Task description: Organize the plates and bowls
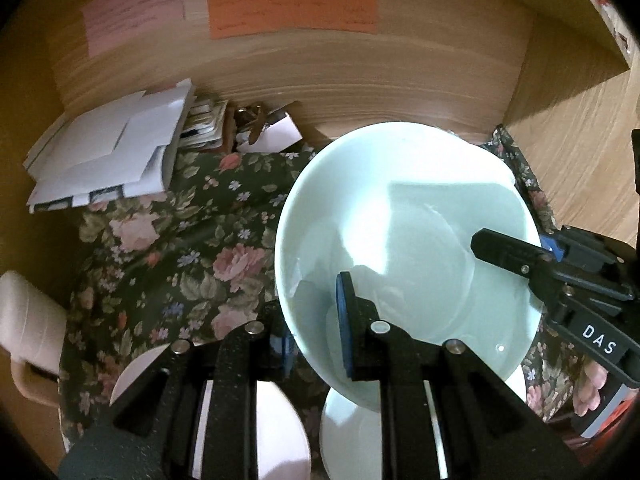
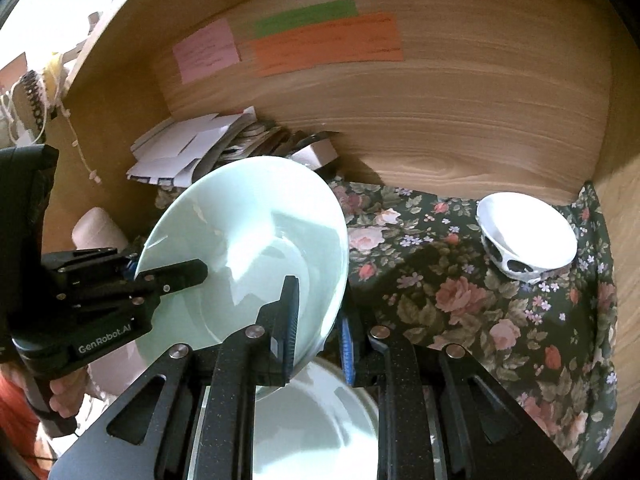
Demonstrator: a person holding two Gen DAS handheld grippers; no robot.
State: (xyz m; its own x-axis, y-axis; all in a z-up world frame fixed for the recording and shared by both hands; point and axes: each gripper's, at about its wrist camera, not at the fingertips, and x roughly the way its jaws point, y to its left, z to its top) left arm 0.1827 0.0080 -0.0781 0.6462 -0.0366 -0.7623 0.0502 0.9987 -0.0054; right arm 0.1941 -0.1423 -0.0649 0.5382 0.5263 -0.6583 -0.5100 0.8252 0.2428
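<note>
Both hand-held grippers, left [image 1: 316, 334] and right [image 2: 318, 330], pinch the pale green bowl's [image 1: 404, 240] rim mid-carry; next likely nesting it onto the white dish [image 2: 320, 420] just below them.

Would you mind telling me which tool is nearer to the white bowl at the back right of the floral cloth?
The right tool. It grips the green bowl's rim on the side facing the white bowl; the left tool grips the opposite rim, farther away.
</note>
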